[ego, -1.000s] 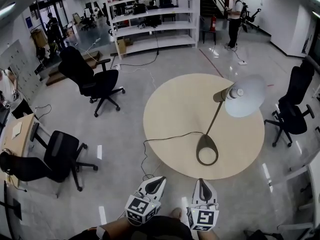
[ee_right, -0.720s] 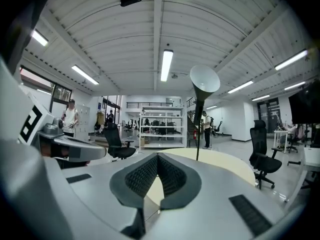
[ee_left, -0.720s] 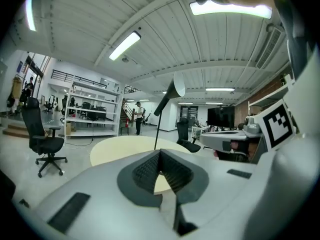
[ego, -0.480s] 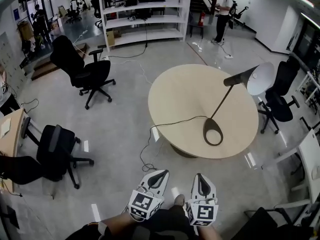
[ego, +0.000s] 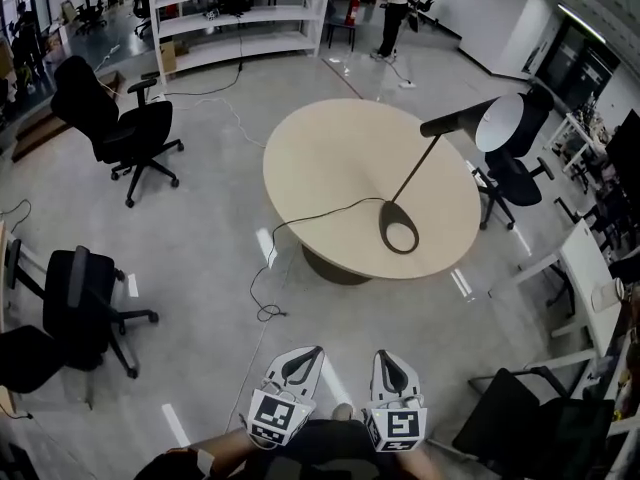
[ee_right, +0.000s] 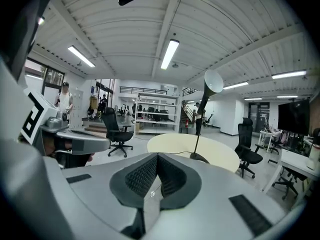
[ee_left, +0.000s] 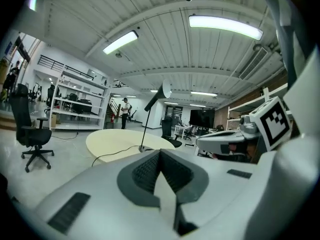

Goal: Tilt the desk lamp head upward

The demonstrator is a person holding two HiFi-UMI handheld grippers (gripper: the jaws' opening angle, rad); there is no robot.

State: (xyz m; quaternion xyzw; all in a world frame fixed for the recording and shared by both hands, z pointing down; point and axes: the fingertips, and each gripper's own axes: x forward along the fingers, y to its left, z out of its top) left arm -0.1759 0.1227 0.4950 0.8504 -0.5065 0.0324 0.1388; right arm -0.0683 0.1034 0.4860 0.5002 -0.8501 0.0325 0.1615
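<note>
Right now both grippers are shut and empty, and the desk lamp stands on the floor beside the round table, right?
Not quite: the desk lamp stands on the round table, near its edge, not on the floor; the head view shows it. The left gripper and right gripper are indeed shut and empty.

White hand-held grippers carry black-and-white marker cubes.

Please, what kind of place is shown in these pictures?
Probably an open-plan office or lab workspace: black wheeled office chairs, a tall white shelving unit, and a round pale wooden table carrying a black desk lamp.
</note>
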